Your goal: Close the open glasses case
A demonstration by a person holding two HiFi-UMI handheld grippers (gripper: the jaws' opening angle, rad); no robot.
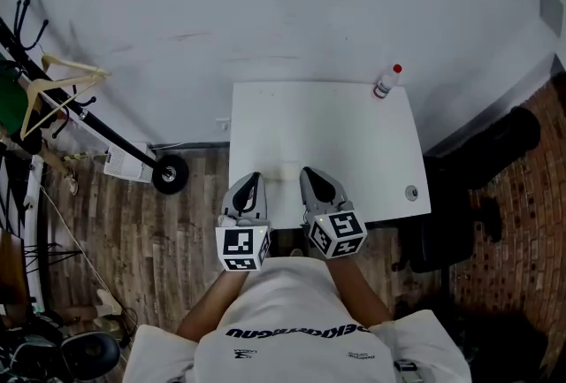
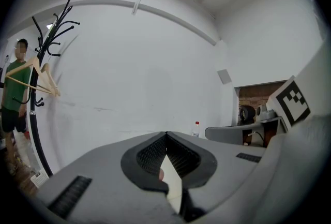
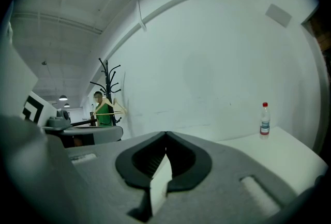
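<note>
The white table [image 1: 354, 142] stands against the wall. On it, between the two grippers' tips, lies a small pale object [image 1: 289, 171], too faint to say whether it is the glasses case or whether it stands open. My left gripper [image 1: 255, 179] hangs over the table's front edge at the left, my right gripper [image 1: 308, 172] beside it. In the left gripper view the left gripper [image 2: 166, 135] has its jaws meeting at the tips, holding nothing. The right gripper [image 3: 166, 135] looks the same in its own view. Neither gripper view shows a case.
A clear bottle with a red cap [image 1: 386, 81] stands at the table's far right corner. A small round thing [image 1: 411, 192] lies near the right front corner. A coat rack with a wooden hanger [image 1: 53, 89] leans at the left; dark bags [image 1: 482, 164] sit at the right. A person in green [image 2: 13, 88] stands beyond.
</note>
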